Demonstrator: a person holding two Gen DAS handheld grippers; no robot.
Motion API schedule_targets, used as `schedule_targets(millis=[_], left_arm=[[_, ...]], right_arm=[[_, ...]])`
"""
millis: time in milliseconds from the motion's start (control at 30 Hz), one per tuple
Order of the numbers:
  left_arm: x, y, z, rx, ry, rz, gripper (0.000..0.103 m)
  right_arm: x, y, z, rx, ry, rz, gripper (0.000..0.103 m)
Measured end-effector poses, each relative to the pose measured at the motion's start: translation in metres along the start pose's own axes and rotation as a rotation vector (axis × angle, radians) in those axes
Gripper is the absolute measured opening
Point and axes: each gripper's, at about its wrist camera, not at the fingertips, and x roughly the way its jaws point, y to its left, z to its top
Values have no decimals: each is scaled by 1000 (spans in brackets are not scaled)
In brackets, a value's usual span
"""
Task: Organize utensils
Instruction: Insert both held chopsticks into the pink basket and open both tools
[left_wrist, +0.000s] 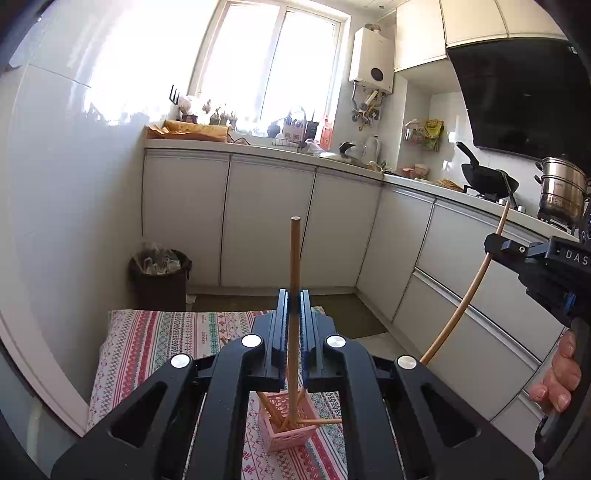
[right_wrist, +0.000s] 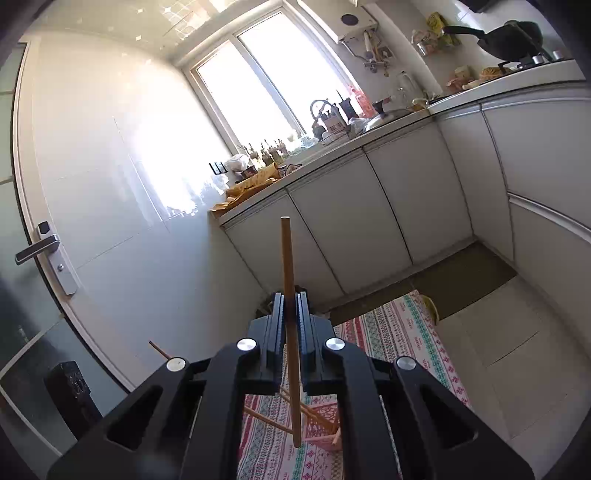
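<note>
My left gripper (left_wrist: 294, 295) is shut on a wooden chopstick (left_wrist: 294, 266) that stands upright, its lower end inside a pink basket (left_wrist: 286, 430) holding several chopsticks on the patterned cloth (left_wrist: 155, 343). My right gripper (right_wrist: 290, 295) is shut on another chopstick (right_wrist: 286, 258), held upright above the cloth (right_wrist: 399, 332) just left of the pink basket (right_wrist: 325, 421). The right gripper also shows at the right edge of the left wrist view (left_wrist: 495, 245), with its chopstick (left_wrist: 465, 299) slanting down.
White kitchen cabinets (left_wrist: 266, 221) and a cluttered counter (left_wrist: 258, 146) run behind the table. A trash bin (left_wrist: 160, 278) stands on the floor at the left. A wok (left_wrist: 484, 177) and steel pot (left_wrist: 561, 188) sit on the stove. A door with a handle (right_wrist: 37, 251) is at the left.
</note>
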Motion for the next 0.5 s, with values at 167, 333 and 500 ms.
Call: schedule_targets(millis=[167, 333, 500], left_arm=[[53, 8, -28, -19, 105, 2, 6], [35, 26, -34, -108, 56, 25, 39], [-24, 46, -16, -188, -107, 41, 63]], right_arm=[[37, -6, -9, -12, 13, -16, 7], [65, -1, -23, -75, 57, -51, 7], [84, 9, -35, -110, 83, -76, 7]])
